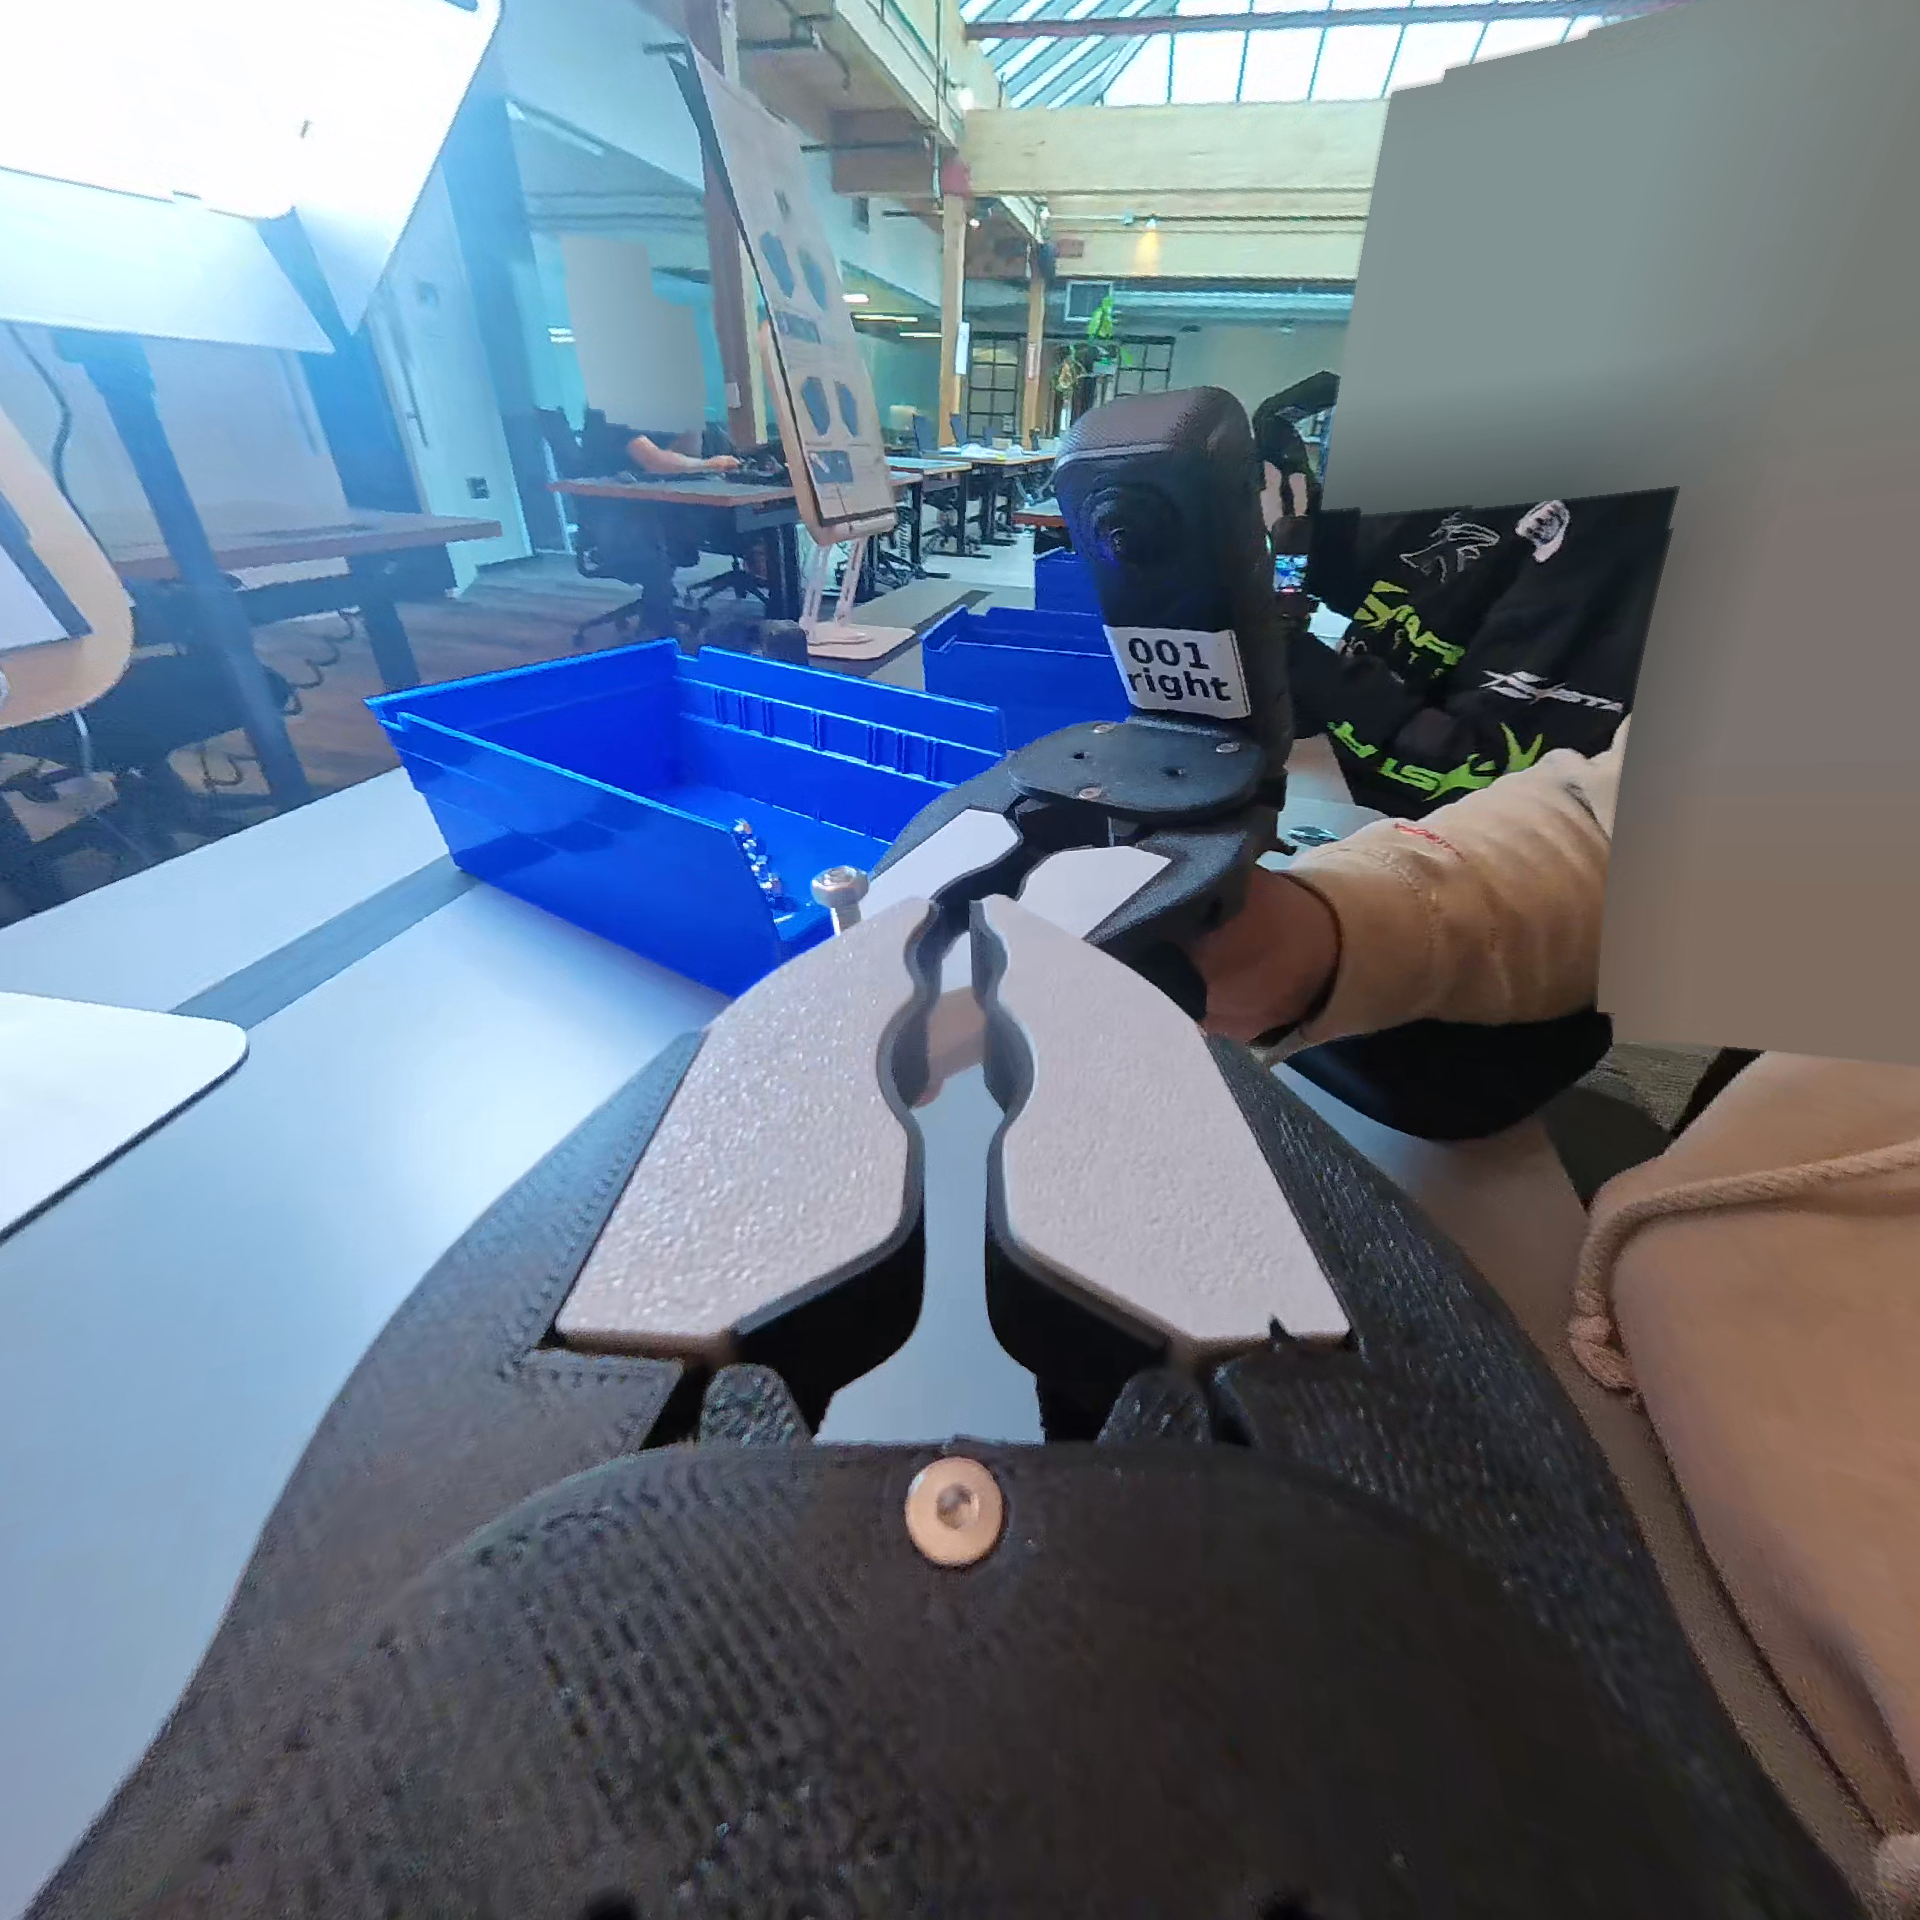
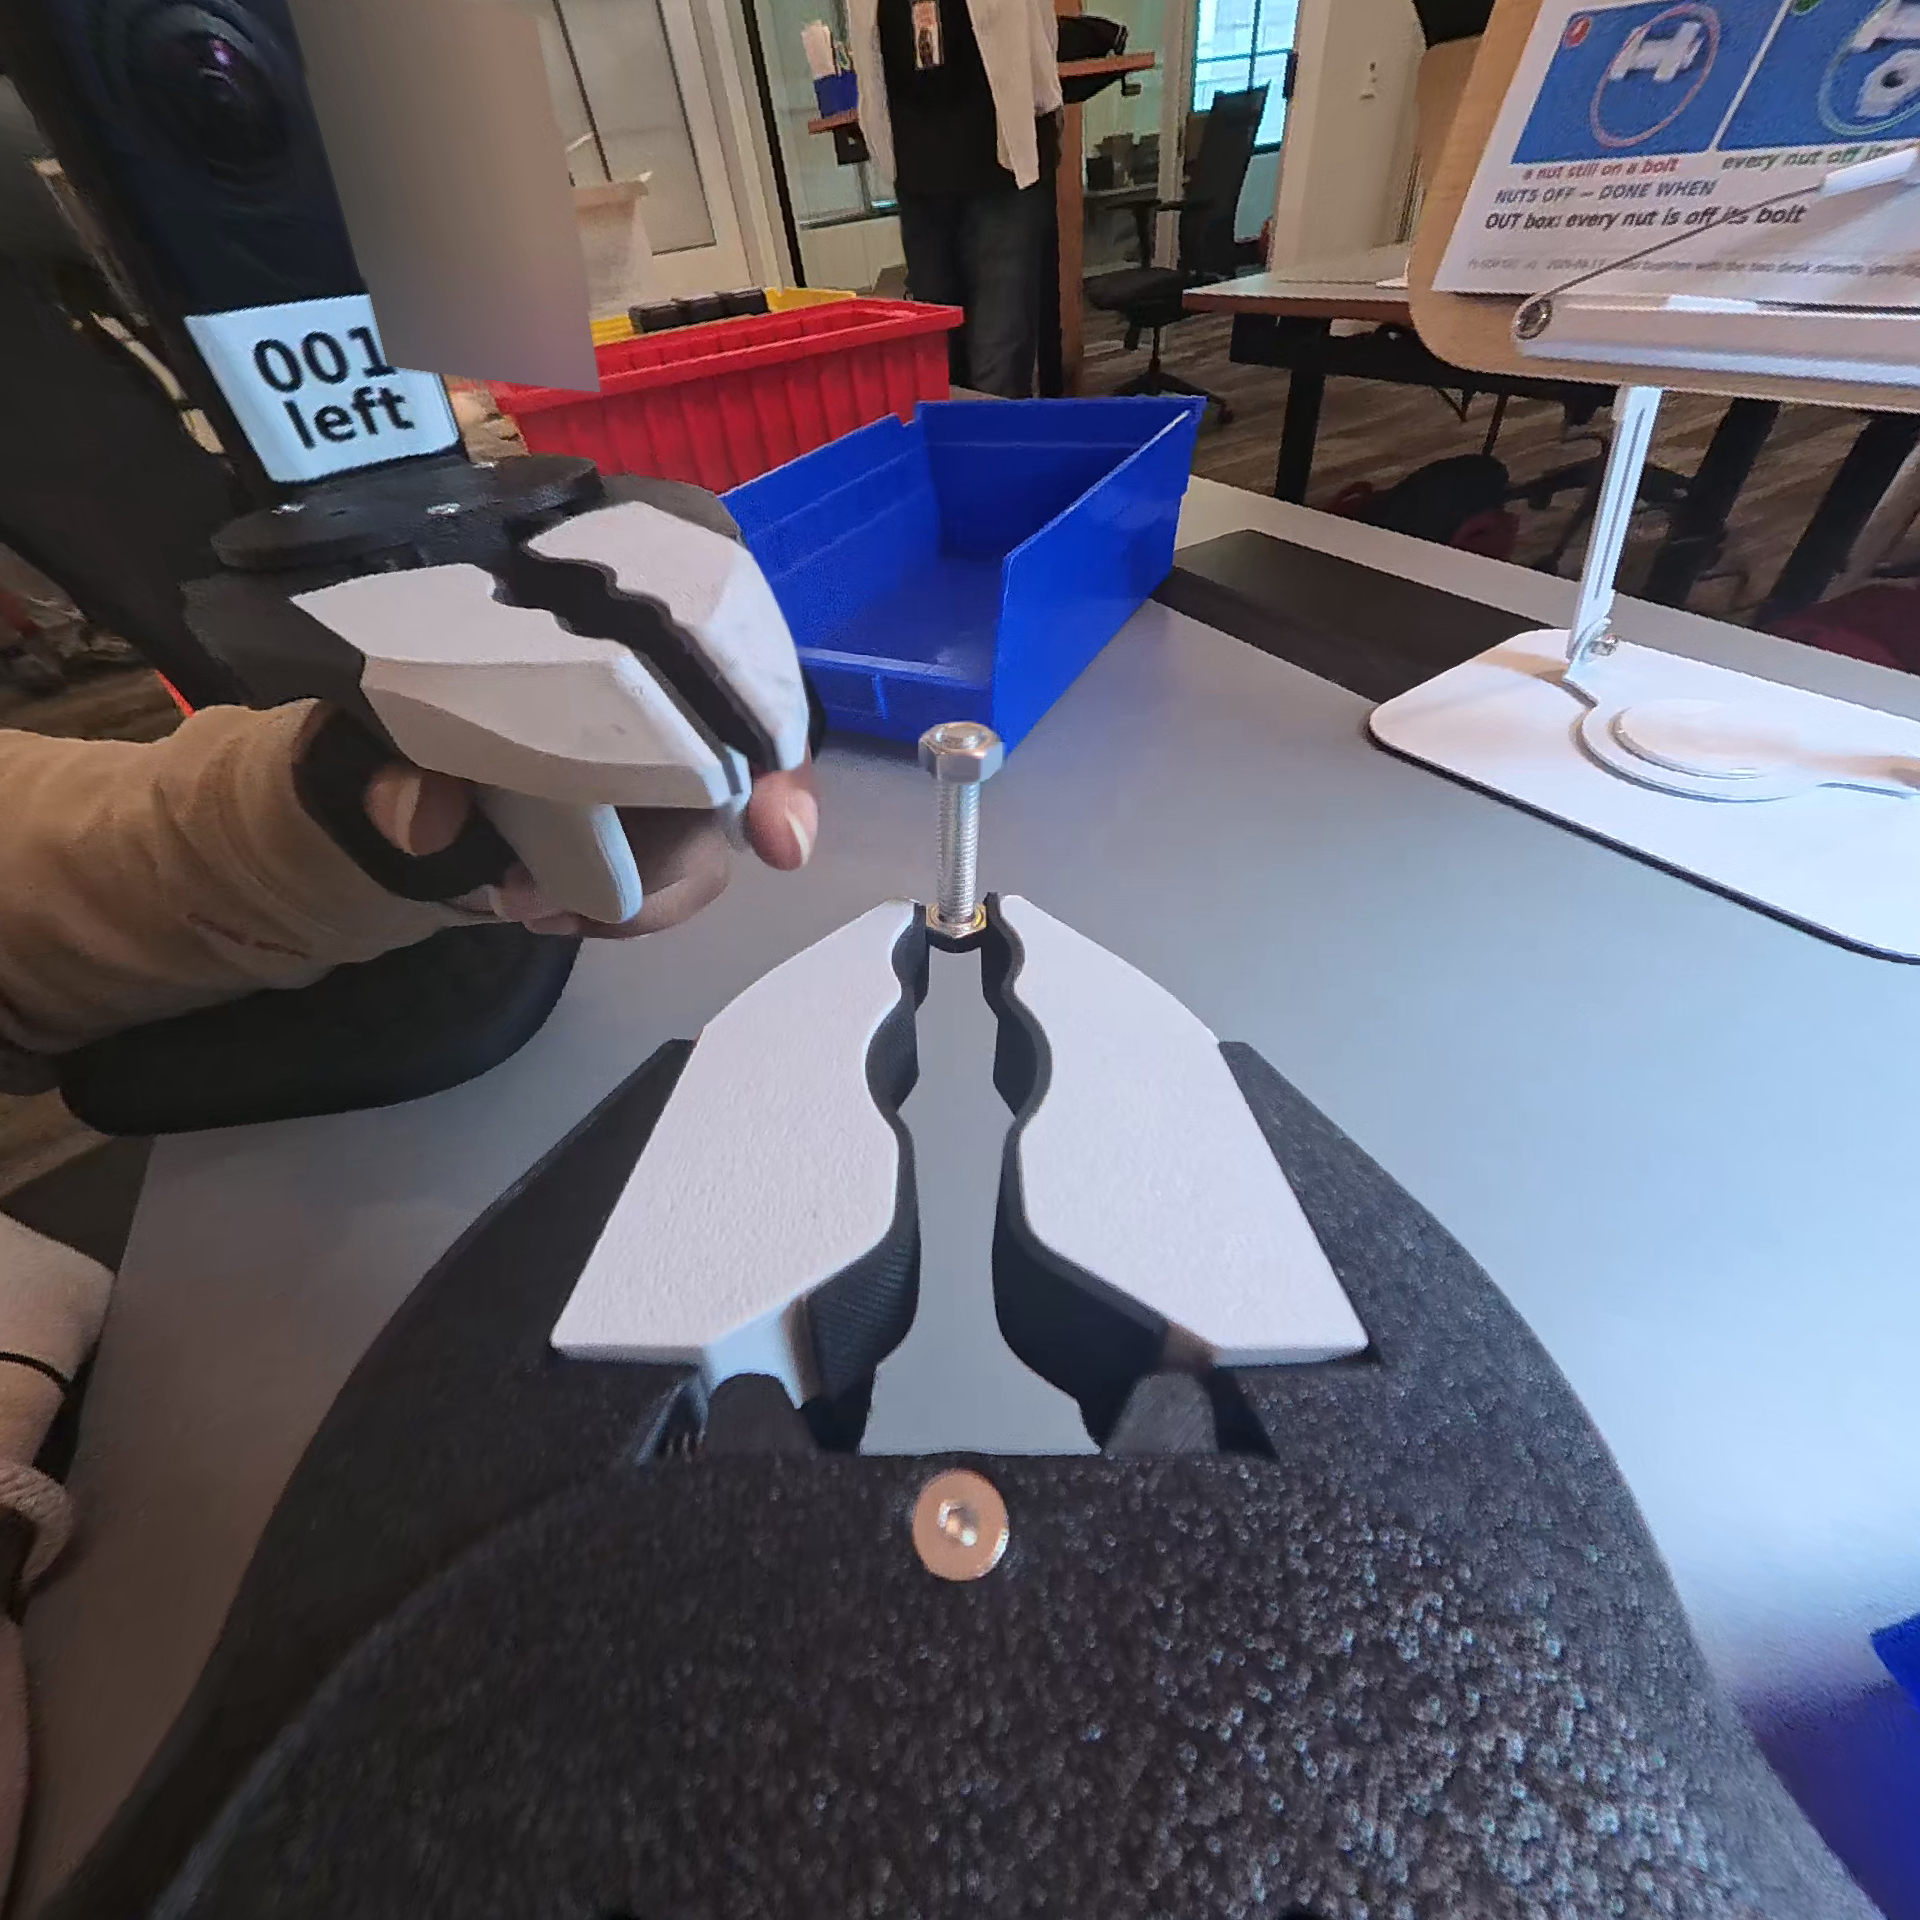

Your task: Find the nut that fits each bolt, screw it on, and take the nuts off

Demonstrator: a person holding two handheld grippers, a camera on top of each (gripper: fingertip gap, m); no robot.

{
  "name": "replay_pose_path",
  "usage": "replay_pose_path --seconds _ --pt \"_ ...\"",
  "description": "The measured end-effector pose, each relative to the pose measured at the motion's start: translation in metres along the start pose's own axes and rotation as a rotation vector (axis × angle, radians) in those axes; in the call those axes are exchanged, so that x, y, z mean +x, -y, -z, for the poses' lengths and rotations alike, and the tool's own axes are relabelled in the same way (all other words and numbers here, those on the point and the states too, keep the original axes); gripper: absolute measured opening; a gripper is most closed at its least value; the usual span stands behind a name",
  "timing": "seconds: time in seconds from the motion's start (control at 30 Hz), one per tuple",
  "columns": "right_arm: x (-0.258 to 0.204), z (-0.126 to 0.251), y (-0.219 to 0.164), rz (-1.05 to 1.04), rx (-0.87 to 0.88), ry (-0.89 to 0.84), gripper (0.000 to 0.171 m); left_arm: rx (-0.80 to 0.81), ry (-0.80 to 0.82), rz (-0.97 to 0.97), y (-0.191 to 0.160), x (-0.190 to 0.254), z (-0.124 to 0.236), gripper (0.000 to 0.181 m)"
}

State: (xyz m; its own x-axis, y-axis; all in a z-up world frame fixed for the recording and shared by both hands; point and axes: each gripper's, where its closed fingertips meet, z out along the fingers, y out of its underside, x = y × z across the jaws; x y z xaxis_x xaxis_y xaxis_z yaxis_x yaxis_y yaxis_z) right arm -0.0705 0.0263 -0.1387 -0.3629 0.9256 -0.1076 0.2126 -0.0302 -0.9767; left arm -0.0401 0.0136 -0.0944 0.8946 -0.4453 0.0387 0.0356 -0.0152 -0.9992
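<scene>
My right gripper (image 2: 958,920) is shut on a small nut (image 2: 958,923) at its fingertips. A silver bolt (image 2: 958,831) is threaded into that nut and points away from the gripper, hex head (image 2: 959,750) at the far end, above the grey table (image 2: 1299,1039). My left gripper (image 2: 774,758) is held in a hand to the left of the bolt head, jaws closed and empty, not touching it. In the left wrist view my left gripper (image 1: 951,920) is closed. The bolt's head (image 1: 840,886) shows just past its left fingertip, beside the right gripper (image 1: 883,878).
A blue bin (image 1: 582,790) beyond the grippers holds several small metal parts (image 1: 758,862). A second blue bin (image 1: 997,665) stands farther back. An open blue bin (image 2: 1081,582) and a red bin (image 2: 748,395) stand ahead. A white stand base (image 2: 1662,748) sits at the right. Spacing between my two grippers at the tips: around 5 cm.
</scene>
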Motion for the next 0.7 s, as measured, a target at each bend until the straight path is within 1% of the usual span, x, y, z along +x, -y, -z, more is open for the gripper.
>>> replay_pose_path --seconds 0.03,0.17,0.2,0.27,0.3,0.33,0.43,0.57,0.63,0.7 --pt "0.0 0.0 0.0 0.004 -0.001 -0.001 0.01 0.003 0.018 -0.012 0.0 -0.002 0.0 0.007" --pt "-0.008 -0.003 -0.003 0.015 -0.011 0.022 0.01 -0.019 0.072 0.006 -0.006 -0.012 -0.005 0.033" --pt "-0.009 -0.004 -0.004 0.016 -0.014 0.025 0.01 -0.029 0.062 0.011 -0.008 -0.01 -0.006 0.033" --pt "-0.008 -0.004 -0.004 0.014 -0.013 0.022 0.01 -0.032 0.042 0.01 -0.008 -0.007 -0.005 0.026" --pt "-0.006 -0.003 -0.003 0.011 -0.01 0.016 0.01 -0.028 0.016 0.001 -0.006 -0.003 -0.003 0.01" --pt "-0.004 -0.002 -0.002 0.006 -0.008 0.01 0.01 -0.014 -0.007 0.0 -0.004 0.0 -0.002 0.002" --pt "-0.003 -0.002 -0.001 0.003 -0.005 0.008 0.01 -0.009 0.033 -0.008 -0.002 -0.005 -0.001 0.01" --pt "-0.01 -0.004 -0.005 0.011 -0.015 0.03 0.01 -0.011 0.09 0.02 -0.006 -0.016 -0.003 0.031" --pt "-0.013 -0.006 -0.006 0.013 -0.02 0.039 0.01 -0.021 0.081 0.022 -0.008 -0.015 -0.005 0.031" --pt "-0.013 -0.006 -0.006 0.017 -0.023 0.038 0.01 -0.024 0.054 0.021 -0.008 -0.01 -0.004 0.02"
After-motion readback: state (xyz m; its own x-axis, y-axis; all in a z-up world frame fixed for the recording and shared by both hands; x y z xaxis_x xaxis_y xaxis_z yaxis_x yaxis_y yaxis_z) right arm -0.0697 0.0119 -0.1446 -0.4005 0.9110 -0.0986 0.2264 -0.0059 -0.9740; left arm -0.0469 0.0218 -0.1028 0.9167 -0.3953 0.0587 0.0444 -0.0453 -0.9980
